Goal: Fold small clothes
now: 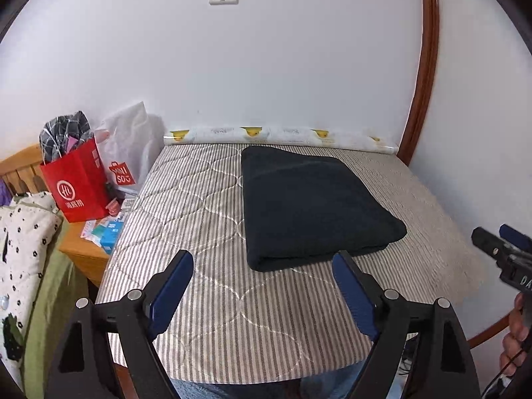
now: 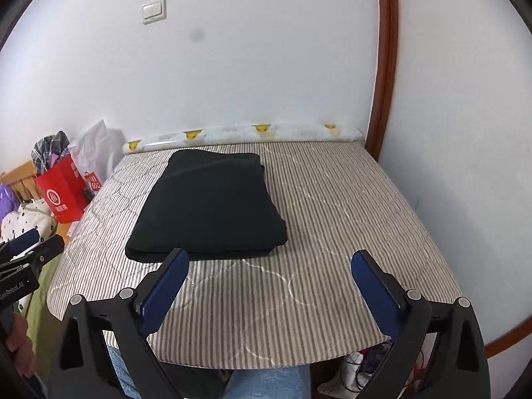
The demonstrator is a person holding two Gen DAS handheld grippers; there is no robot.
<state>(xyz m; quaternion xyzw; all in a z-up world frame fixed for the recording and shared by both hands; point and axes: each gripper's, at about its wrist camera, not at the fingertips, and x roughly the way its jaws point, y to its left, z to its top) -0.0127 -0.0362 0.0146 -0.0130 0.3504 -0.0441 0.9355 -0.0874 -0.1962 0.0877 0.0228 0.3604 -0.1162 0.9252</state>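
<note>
**Folded dark garment lies ahead of both grippers, nearer the left one**

The dark garment (image 1: 312,206) sits folded into a thick rectangle on the striped quilted pad (image 1: 206,299), its far end close to the rolled duck-print sheet (image 1: 282,134) along the wall. Its long axis runs from that roll toward the person, so the short near edge, a rounded fold, faces the grippers.

The left gripper (image 1: 262,266) hangs above the pad just short of that near edge, fingers spread wide and holding nothing. In its own view the garment's near edge spans almost exactly the gap between the two blue pads (image 1: 173,286), and the right-hand pad overlaps the garment's near right corner in the picture; whether it touches the cloth cannot be told.

The right gripper (image 2: 269,262) is likewise released and empty. From its view the garment (image 2: 212,202) lies ahead and to the left: only its left pad lines up with the garment's near edge, while its right pad stands over bare striped pad, well apart from the cloth.

Judged from this, the left hand is the better placed to reach the garment; the right would have to shift left toward it. The fold itself looks complete, so the likely next step is moving this bundle aside or fetching another piece.
</note>
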